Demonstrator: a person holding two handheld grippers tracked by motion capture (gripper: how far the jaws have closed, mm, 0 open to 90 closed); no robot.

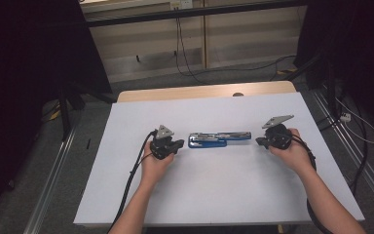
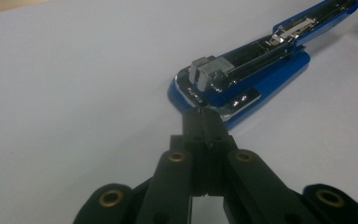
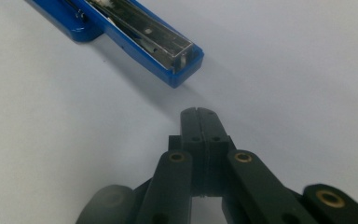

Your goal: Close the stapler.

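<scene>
High view: a blue stapler, swung fully open, lies flat at the centre of the white desk. The left hand-held gripper sits just left of it; the right hand-held gripper sits near its right end.

Left gripper view: the left hand-held gripper has its jaws pressed together, empty, tips at the stapler base edge.

Right gripper view: the right hand-held gripper has its jaws closed on nothing, just short of the stapler arm end.
</scene>
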